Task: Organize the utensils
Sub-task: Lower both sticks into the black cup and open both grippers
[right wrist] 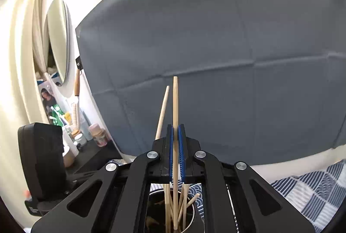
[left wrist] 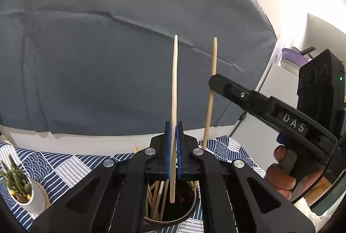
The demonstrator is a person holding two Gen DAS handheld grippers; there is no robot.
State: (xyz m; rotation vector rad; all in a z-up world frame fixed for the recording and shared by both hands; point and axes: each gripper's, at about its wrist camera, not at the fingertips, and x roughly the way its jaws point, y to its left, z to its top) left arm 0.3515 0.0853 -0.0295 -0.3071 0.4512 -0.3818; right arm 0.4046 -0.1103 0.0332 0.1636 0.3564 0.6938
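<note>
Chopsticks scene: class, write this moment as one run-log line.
left claw: shut on chopstick | right claw: shut on second chopstick | both above metal cup holding chopsticks | release: not yet

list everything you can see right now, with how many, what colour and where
chopsticks: two held, tan, one per tool, both upright; more stand in the cup
cup: one, metal, under the tools
tablecloth: one, blue and white, on the table
plant: one, green in a white pot, left on the cloth
backdrop: one, grey, behind the table
mirror: one, oval, on the wall
left tool: black, blue pads, shut on a chopstick
right tool: same, shut on a chopstick
hand: one, on the right tool's grip
</note>
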